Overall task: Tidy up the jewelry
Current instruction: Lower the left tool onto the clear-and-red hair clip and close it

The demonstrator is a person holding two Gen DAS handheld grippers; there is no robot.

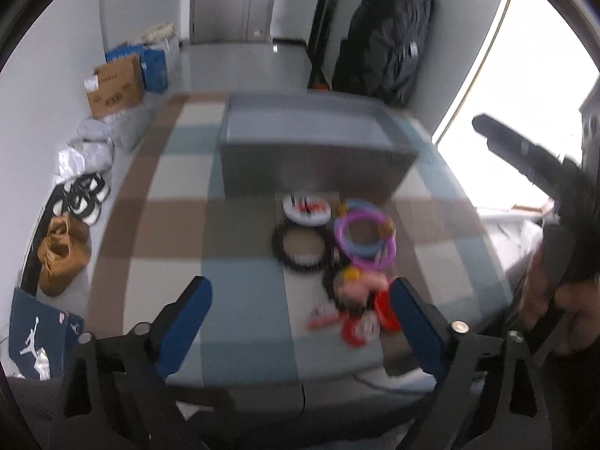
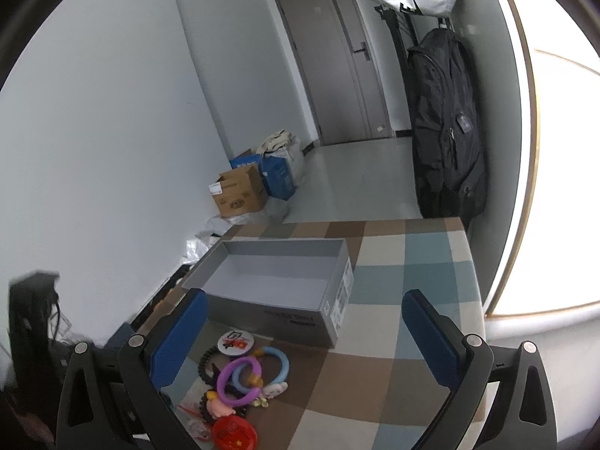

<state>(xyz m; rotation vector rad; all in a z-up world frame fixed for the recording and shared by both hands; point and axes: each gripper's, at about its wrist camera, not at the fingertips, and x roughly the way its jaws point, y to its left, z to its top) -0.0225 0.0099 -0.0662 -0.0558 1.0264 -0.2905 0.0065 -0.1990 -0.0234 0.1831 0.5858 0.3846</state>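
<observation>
A pile of jewelry lies on the checked tablecloth point(image 1: 176, 225) in front of an open grey box point(image 1: 311, 131). It holds a purple ring point(image 1: 365, 238), a black beaded bracelet point(image 1: 300, 245), a white round badge point(image 1: 306, 208) and red badges point(image 1: 386, 309). My left gripper point(image 1: 300, 322) is open and empty, above the near table edge, left of the pile. In the right wrist view my right gripper point(image 2: 305, 341) is open and empty above the table, with the purple ring point(image 2: 240, 377), red badge point(image 2: 234, 433) and white badge point(image 2: 235, 342) at its lower left, and the grey box point(image 2: 277, 281) beyond.
Cardboard and blue boxes point(image 1: 116, 86) stand on the floor by the left wall, with shoes point(image 1: 80, 197) and a brown bag point(image 1: 62, 255) beside the table. A black backpack point(image 2: 446, 127) hangs at the right by a bright window. A door point(image 2: 337, 63) is at the back.
</observation>
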